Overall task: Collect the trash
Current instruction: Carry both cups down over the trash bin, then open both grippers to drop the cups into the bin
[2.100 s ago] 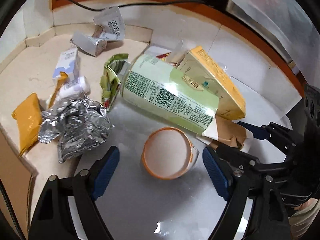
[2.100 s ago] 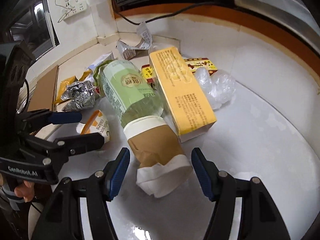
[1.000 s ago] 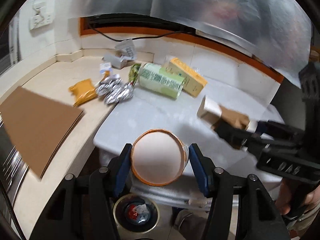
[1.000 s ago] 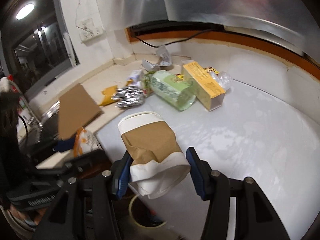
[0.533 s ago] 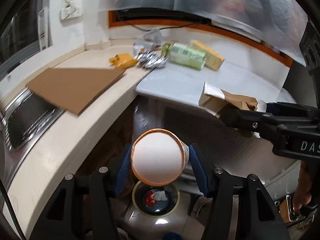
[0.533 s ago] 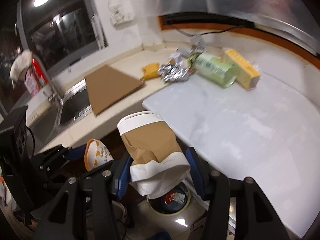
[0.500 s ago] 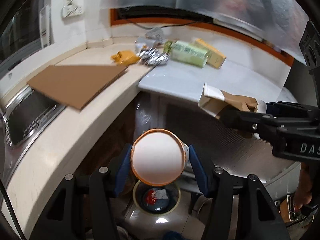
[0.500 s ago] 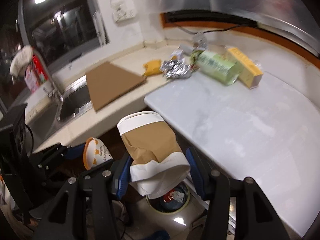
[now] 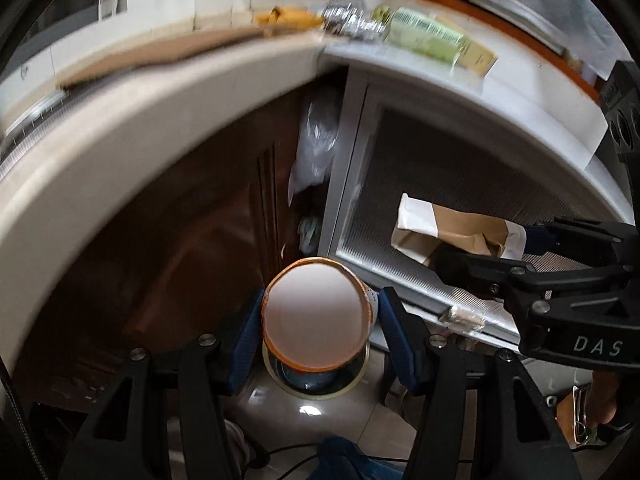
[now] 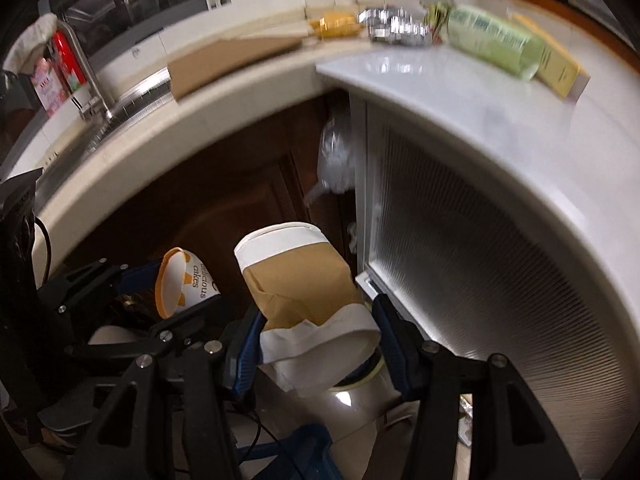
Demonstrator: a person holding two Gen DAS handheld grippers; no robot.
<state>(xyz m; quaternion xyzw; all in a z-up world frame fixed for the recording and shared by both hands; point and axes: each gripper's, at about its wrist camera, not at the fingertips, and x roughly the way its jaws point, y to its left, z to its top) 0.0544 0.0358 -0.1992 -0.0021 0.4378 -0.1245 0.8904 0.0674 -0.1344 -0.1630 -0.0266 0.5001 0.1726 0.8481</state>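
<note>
My left gripper (image 9: pixel 316 330) is shut on a small orange-rimmed paper cup (image 9: pixel 316 316), held directly over the round trash bin (image 9: pixel 316 382) on the floor. The cup also shows in the right wrist view (image 10: pixel 186 282). My right gripper (image 10: pixel 314 342) is shut on a crushed white paper cup with a brown sleeve (image 10: pixel 304 288), held just above the bin's rim (image 10: pixel 366 376). That cup shows in the left wrist view (image 9: pixel 452 234) to the right of the bin.
The counter edge (image 9: pixel 160 120) curves overhead. On it lie a green canister (image 10: pixel 492 42), a yellow box (image 10: pixel 556 62), crumpled foil (image 10: pixel 396 26), an orange packet (image 10: pixel 334 24) and a cardboard sheet (image 10: pixel 228 60). A ribbed cabinet door (image 10: pixel 500 260) stands to the right.
Both grippers have dropped from counter height to below the counter edge, carrying their cups down close over the bin. The bin now sits right under the cups.
</note>
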